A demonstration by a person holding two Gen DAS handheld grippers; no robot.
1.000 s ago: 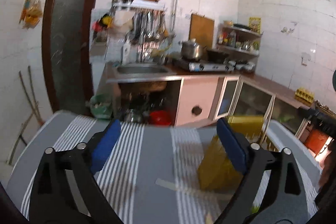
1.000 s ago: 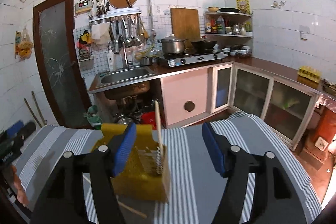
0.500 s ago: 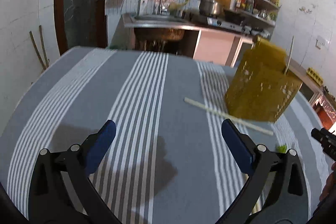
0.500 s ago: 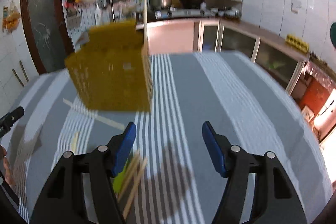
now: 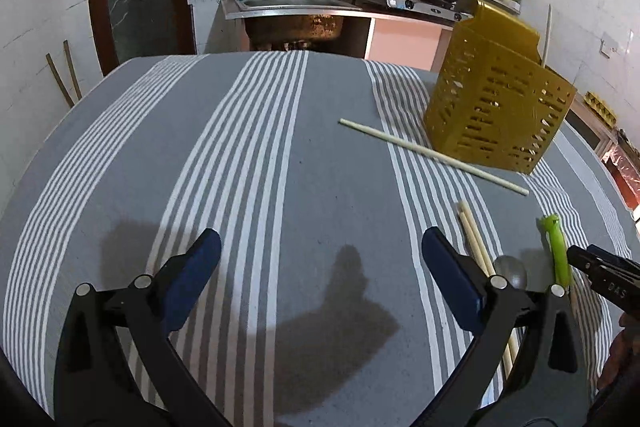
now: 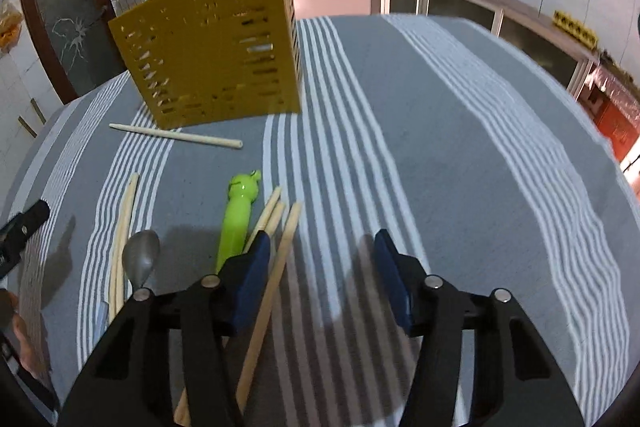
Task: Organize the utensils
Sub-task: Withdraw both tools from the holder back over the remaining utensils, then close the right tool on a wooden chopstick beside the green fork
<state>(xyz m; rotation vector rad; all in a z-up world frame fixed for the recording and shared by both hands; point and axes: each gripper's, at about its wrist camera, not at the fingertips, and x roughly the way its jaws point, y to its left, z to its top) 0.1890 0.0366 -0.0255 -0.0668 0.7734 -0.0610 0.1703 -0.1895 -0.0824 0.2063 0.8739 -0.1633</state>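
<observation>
Both grippers have tipped down toward the table since a second ago, when they looked out at the kitchen wall. The left gripper (image 5: 320, 263) hangs spread wide over bare striped tablecloth (image 5: 248, 155), holding nothing. The right gripper (image 6: 320, 263) is also spread and empty, its left finger (image 6: 250, 275) over the near ends of three wooden chopsticks (image 6: 276, 227), though contact cannot be judged.

The spoon (image 6: 140, 259) shows only its bowl (the handle runs under the gripper body), as do the lower ends of the chopsticks. A green utensil (image 6: 238, 219) lies just left of them, and a pale pair of chopsticks (image 6: 124, 231) further left.

Beyond, one single chopstick (image 5: 432, 155) lies in front of the yellow slotted utensil holder (image 5: 496, 107), upright on the cloth, with one chopstick (image 5: 546, 31) standing in it.
</observation>
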